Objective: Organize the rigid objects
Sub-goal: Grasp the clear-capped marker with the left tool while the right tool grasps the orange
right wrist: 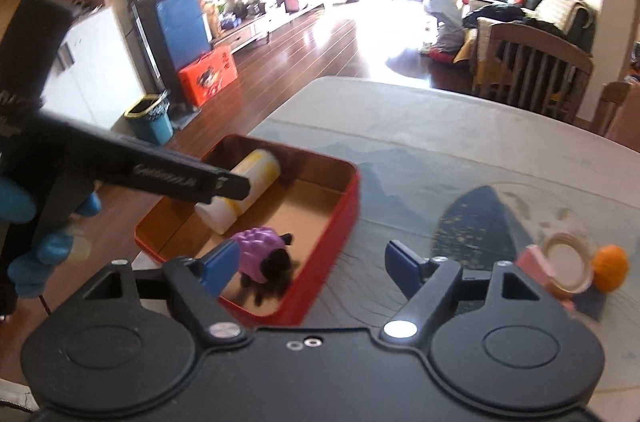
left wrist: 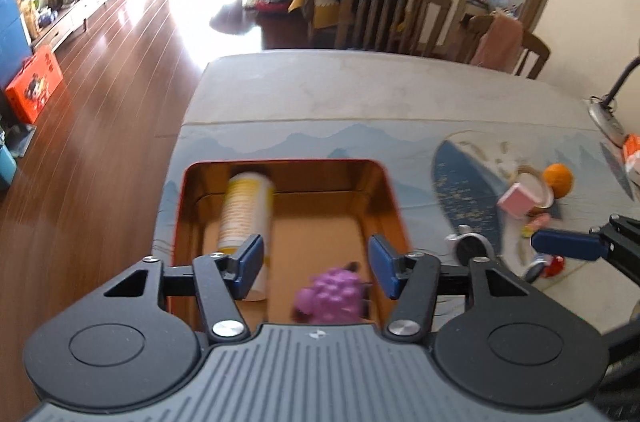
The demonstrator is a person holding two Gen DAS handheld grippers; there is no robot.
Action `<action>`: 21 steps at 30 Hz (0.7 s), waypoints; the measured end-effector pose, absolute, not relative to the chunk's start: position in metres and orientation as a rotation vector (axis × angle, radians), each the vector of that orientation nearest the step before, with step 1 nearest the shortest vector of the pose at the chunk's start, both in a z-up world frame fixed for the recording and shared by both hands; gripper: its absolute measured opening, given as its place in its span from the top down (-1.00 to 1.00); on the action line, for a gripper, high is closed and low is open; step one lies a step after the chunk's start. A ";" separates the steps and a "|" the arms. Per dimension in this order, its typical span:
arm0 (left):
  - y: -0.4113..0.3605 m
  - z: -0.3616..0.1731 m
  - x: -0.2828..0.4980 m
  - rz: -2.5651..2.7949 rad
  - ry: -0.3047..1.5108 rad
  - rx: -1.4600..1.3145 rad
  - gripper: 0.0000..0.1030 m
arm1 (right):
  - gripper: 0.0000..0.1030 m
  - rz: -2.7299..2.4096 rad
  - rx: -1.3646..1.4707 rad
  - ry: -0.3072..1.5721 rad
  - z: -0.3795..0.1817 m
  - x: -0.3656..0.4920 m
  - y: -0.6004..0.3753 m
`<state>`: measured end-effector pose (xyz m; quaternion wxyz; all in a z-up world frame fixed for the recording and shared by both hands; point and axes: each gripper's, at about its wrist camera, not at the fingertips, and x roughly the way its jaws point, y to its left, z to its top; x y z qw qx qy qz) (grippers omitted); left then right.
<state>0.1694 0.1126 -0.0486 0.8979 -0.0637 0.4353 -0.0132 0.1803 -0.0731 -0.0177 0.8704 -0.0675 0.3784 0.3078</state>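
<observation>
The purple grape toy (left wrist: 330,296) and the white-and-yellow cylinder (left wrist: 245,218) lie in the red tin (right wrist: 320,254) below the empty, parted jaws of the left gripper (left wrist: 316,262), while the right gripper (right wrist: 310,268) also stands apart and empty just beside the tin.

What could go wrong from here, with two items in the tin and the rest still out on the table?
1. The bottle lies on its side in the tin, so it may roll into the purple toy when more goes in.
2. The orange sits apart from the tin beside the tape roll and pink box; a nudge could roll it away.
3. That cluster is tight, so open jaws may bump neighbours.
</observation>
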 end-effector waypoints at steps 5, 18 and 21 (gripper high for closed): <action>0.084 -0.037 0.159 -0.053 0.870 -0.120 -0.23 | -0.69 0.605 -0.108 0.762 -0.003 0.177 -0.110; 0.007 -0.034 0.154 -0.059 0.842 -0.132 -0.58 | -0.99 0.481 -0.059 0.738 -0.001 0.196 -0.228; -0.009 -0.038 0.156 -0.048 0.843 -0.139 -0.59 | -0.99 0.457 -0.058 0.733 -0.004 0.206 -0.250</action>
